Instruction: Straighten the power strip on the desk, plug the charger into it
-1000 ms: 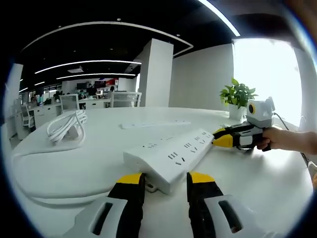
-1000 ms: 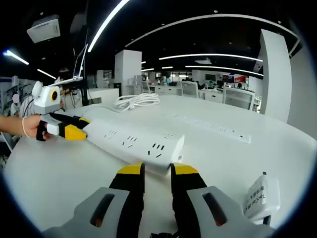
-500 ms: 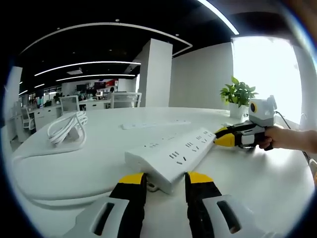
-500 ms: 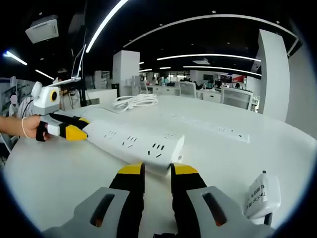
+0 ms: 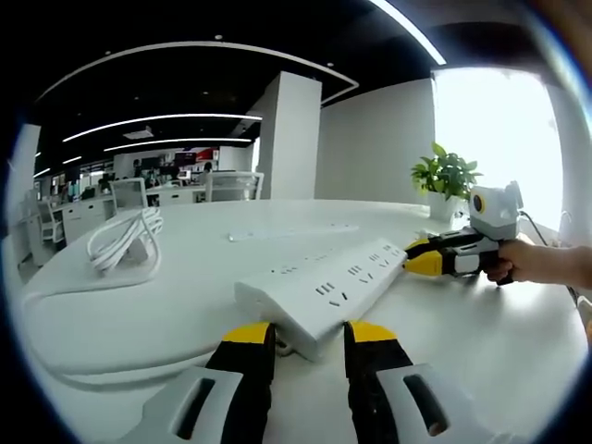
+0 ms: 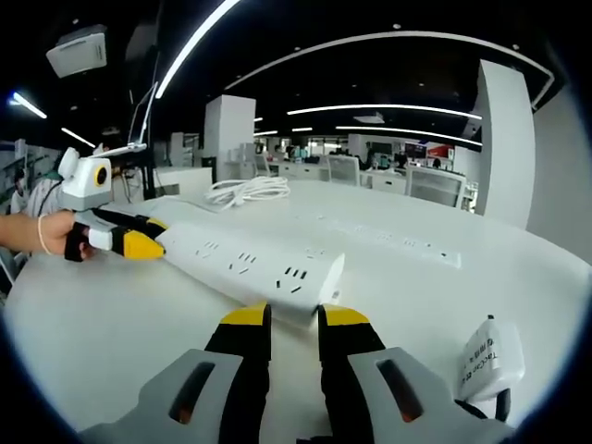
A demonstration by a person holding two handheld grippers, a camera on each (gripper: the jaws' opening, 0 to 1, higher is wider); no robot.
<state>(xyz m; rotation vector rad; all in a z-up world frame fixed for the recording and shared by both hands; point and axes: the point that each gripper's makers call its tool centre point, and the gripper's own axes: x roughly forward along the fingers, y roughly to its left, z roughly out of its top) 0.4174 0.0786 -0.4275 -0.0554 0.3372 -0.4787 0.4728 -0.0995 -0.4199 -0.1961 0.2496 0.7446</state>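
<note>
Long white rigid plastic power strip (image 5: 326, 285) on white bench (image 5: 139, 314), pinched endwise by left gripper (image 5: 302, 335) and right gripper (image 6: 285, 319); probably light, slippery.

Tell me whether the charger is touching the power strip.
Apart. The right gripper view shows the charger lying at lower right, with bare desk plainly between it and the power strip.

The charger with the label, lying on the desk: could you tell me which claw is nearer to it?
Right. The charger lies just beside the right claw; the left claw is at the power strip's far end.
</note>
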